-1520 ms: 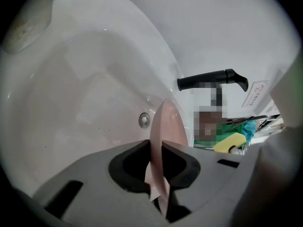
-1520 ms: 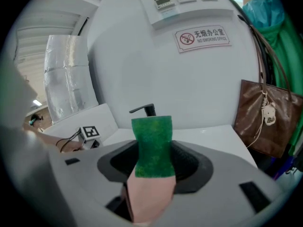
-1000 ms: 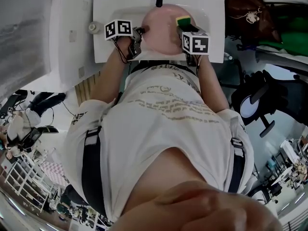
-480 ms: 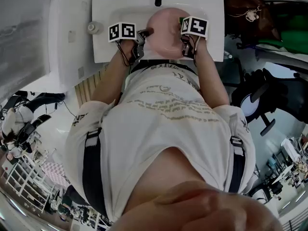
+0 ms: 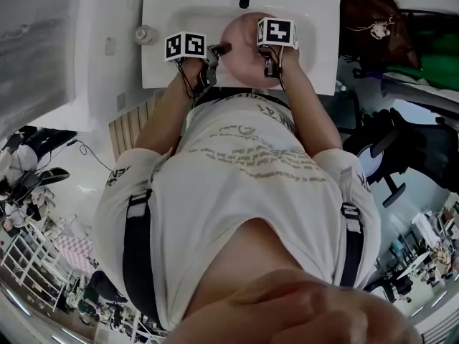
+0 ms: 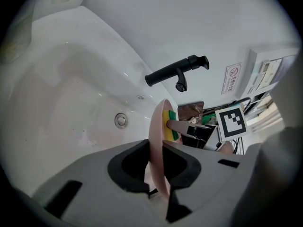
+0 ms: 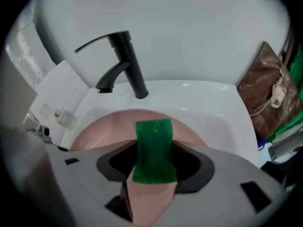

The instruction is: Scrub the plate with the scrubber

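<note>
Fingers (image 6: 124, 168) of the left gripper (image 6: 157, 170) pinched the rim of the pink plate (image 6: 155, 141), holding it on edge over the white sink (image 6: 71, 103). The right gripper's (image 7: 154, 168) fingers (image 7: 201, 167) were clamped on the green-and-yellow scrubber (image 7: 152, 150), whose yellow side lay against the plate's face near its upper rim. Plate and scrubber hung above the basin just in front of the black faucet (image 7: 125, 65), with the drain (image 6: 121, 120) beyond the plate and a brown bag (image 7: 265, 93) beside the sink on the right.
</note>
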### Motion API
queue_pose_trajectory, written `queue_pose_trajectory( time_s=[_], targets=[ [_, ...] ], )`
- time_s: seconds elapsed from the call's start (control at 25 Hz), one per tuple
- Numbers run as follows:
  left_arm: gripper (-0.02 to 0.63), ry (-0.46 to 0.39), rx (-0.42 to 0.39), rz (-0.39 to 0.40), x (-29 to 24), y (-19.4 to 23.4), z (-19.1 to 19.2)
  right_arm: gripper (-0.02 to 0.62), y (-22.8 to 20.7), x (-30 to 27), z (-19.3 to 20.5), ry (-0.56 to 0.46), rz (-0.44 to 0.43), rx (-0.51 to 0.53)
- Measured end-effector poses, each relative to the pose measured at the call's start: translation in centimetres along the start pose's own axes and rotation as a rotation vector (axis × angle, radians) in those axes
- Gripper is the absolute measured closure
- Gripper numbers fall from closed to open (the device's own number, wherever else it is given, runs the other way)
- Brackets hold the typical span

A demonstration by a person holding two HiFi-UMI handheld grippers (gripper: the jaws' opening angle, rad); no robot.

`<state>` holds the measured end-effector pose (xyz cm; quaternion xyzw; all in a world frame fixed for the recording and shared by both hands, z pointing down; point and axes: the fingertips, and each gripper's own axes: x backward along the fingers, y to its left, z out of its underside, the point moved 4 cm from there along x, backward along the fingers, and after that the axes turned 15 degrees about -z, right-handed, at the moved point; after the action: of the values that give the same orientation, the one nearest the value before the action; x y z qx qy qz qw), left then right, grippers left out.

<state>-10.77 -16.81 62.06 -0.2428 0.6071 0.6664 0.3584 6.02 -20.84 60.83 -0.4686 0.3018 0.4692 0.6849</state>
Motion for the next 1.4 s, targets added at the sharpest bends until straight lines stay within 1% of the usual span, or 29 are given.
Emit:
queue_pose_trajectory(
  time_s=[0.08, 0.2, 0.28, 0.44, 0.52, 0.64, 0.72, 0.8, 0.96, 1.04, 1.12, 1.2, 1.4],
  targets=[
    [0.552, 0.003, -0.005, -0.010, 0.0, 0.2, 0.2, 0.368, 1.1, -0.7, -0.5, 0.017, -0.008, 0.070],
    [0.552, 0.002, -0.027, -0.030, 0.1, 0.4, 0.4, 0.368, 2.6, -1.6, -0.9, 0.030, -0.046, 0.117],
    [0.552, -0.002, -0.038, -0.041, 0.2, 0.5, 0.5, 0.368, 3.4, -1.9, -0.8, 0.043, -0.062, 0.129],
    [0.552, -0.006, -0.041, -0.051, 0.2, 0.6, 0.5, 0.368, 4.6, -2.1, -0.2, 0.071, -0.102, 0.109],
    [0.552, -0.010, -0.041, -0.055, 0.2, 0.6, 0.4, 0.368, 5.2, -2.3, -0.1, 0.064, -0.152, 0.081],
    [0.552, -0.018, -0.047, -0.068, 0.4, 0.7, 0.3, 0.368, 6.2, -2.6, 0.0, 0.035, -0.254, 0.020],
    [0.552, -0.020, -0.053, -0.070, 0.4, 0.8, 0.2, 0.368, 6.7, -2.6, 0.1, 0.024, -0.284, 0.033],
    [0.552, -0.021, -0.057, -0.067, 0.5, 0.9, 0.1, 0.368, 7.3, -2.5, 0.1, 0.026, -0.278, 0.098],
    [0.552, -0.019, -0.056, -0.063, 0.5, 0.9, 0.1, 0.368, 8.8, -2.2, 0.4, 0.050, -0.235, 0.283],
    [0.552, -0.021, -0.050, -0.059, 0.6, 1.1, 0.0, 0.368, 9.5, -2.2, 0.6, 0.060, -0.242, 0.338],
    [0.552, -0.024, -0.049, -0.057, 0.8, 1.1, -0.1, 0.368, 10.0, -2.0, 0.7, 0.066, -0.256, 0.371],
    [0.552, -0.026, -0.051, -0.055, 0.9, 1.0, -0.2, 0.368, 10.2, -1.9, 0.7, 0.063, -0.247, 0.390],
    [0.552, -0.026, -0.061, -0.048, 1.0, 1.0, 0.0, 0.365, 9.3, -2.1, 0.5, 0.050, -0.192, 0.375]
  ],
)
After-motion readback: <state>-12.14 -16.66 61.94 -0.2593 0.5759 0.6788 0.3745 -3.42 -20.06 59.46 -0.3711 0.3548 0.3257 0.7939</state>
